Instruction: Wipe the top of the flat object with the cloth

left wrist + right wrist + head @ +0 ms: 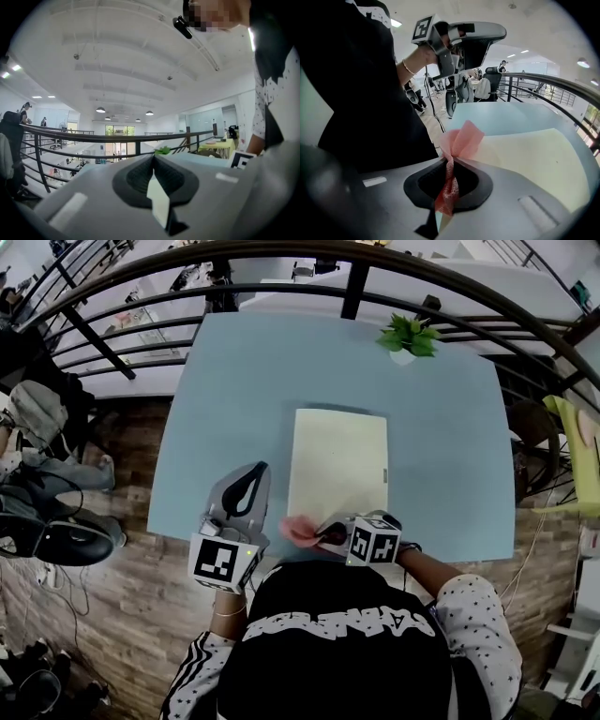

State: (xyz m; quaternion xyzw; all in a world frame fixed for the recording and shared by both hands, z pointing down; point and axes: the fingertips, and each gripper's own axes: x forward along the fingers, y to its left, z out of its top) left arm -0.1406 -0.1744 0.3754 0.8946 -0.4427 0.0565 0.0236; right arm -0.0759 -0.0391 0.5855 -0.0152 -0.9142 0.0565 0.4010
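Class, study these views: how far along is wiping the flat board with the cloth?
Done: the right gripper has its jaws shut on the pink cloth. In hand: the cloth sits at the near edge of the pale board. To do: the wipe across its top. The left gripper is shut, empty, off to the side.

A pale cream, rectangular board (pixel 339 465) is lying flat near the middle of the light blue table (pixel 225 390), its long sides running near to far. A pink mesh cloth (pixel 298 529) is hanging bunched and twisted at the board's near left corner, pinched in the right claw (pixel 326 536).
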